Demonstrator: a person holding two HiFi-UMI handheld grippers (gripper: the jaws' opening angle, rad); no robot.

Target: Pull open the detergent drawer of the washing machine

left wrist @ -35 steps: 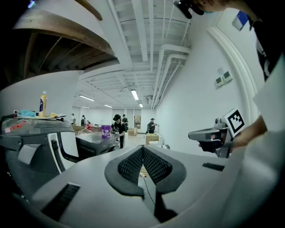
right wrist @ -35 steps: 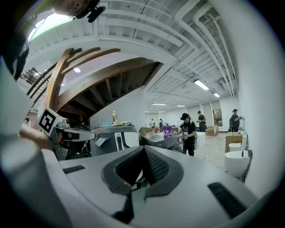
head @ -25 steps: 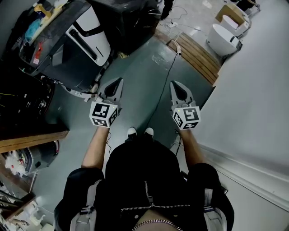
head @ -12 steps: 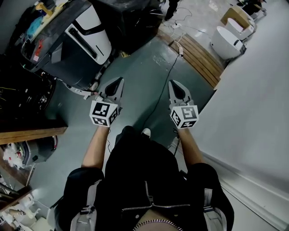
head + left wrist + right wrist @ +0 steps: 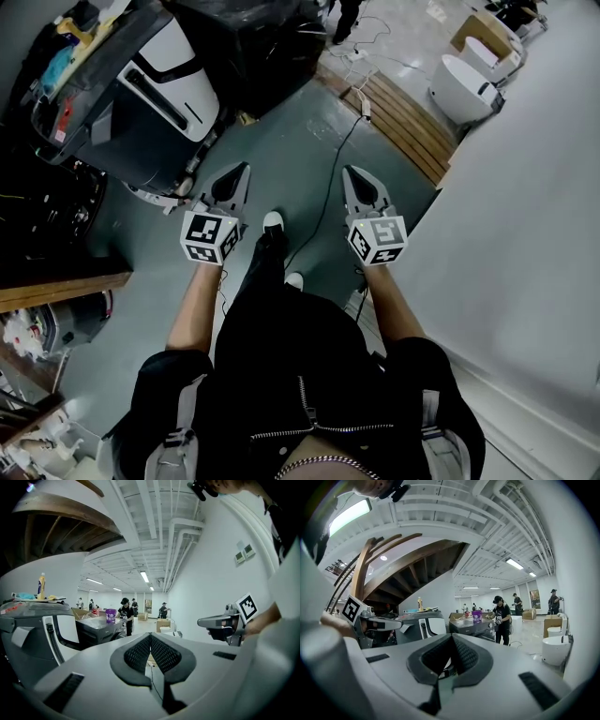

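A dark grey washing machine [image 5: 141, 103] with a white front panel stands at the upper left of the head view, and it shows at the left of the left gripper view as the same washing machine [image 5: 37, 630]. I cannot make out its detergent drawer. My left gripper [image 5: 241, 171] is held out over the floor, to the right of the machine and apart from it, shut and holding nothing. My right gripper [image 5: 349, 172] is level with it, also shut and holding nothing. In the gripper views the left gripper [image 5: 150, 635] and the right gripper [image 5: 452, 637] each show their pads meeting.
A second dark machine [image 5: 258, 42] stands beyond, with a purple cup [image 5: 110, 615] on top. A black cable [image 5: 330, 192] runs along the grey floor to wooden planks [image 5: 403, 117]. White tubs [image 5: 464, 84] sit by the white wall [image 5: 525, 234]. People stand far off [image 5: 502, 618].
The person has stepped forward: one shoe now shows between the grippers. Both grippers have moved ahead over the floor, and the washing machine has drifted lower in the head view.
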